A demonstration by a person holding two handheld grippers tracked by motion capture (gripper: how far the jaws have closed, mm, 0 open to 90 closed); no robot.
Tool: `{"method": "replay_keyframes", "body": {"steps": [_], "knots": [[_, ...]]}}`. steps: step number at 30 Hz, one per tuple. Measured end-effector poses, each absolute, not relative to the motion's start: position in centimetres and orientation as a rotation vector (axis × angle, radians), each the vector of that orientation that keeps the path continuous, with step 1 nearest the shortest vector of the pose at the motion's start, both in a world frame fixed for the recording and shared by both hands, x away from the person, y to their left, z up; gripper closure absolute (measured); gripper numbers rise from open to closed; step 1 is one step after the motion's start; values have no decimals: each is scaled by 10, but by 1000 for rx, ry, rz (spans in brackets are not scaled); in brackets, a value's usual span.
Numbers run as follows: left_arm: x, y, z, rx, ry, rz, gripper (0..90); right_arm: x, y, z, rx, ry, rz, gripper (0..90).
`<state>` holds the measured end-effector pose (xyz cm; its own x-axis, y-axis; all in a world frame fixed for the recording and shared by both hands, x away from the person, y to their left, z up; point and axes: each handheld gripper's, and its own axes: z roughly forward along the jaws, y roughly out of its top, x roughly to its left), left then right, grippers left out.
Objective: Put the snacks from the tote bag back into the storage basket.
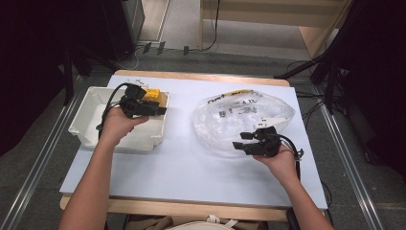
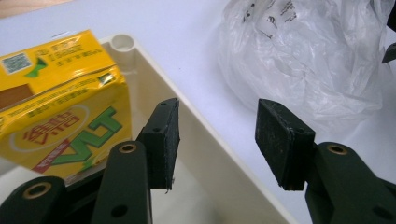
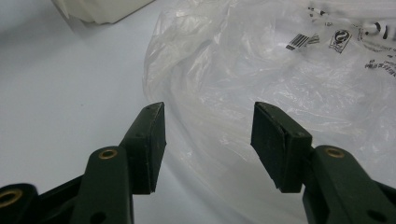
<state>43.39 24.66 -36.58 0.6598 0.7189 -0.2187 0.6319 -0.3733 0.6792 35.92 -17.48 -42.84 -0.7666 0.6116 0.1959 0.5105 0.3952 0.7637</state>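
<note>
Left tool [image 2: 217,140] hangs open over the white bin's [image 1: 91,125] rim beside the yellow drink carton [image 2: 60,107]; right tool [image 3: 208,144] gapes empty at the clear plastic bag [image 3: 280,79].

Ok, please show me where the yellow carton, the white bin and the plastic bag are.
yellow carton [image 2: 60,121], left gripper view, on its printed front face.
white bin [image 1: 86,117], high view, on its left wall.
plastic bag [image 1: 225,120], high view, on its crumpled middle.
</note>
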Motion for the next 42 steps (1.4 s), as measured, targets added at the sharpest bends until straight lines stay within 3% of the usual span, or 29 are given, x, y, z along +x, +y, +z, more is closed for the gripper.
{"method": "replay_keyframes", "body": {"steps": [42], "knots": [[410,132,-369,2201,722,19,435,349,-185,-430,1054,2513,1313,466]]}}
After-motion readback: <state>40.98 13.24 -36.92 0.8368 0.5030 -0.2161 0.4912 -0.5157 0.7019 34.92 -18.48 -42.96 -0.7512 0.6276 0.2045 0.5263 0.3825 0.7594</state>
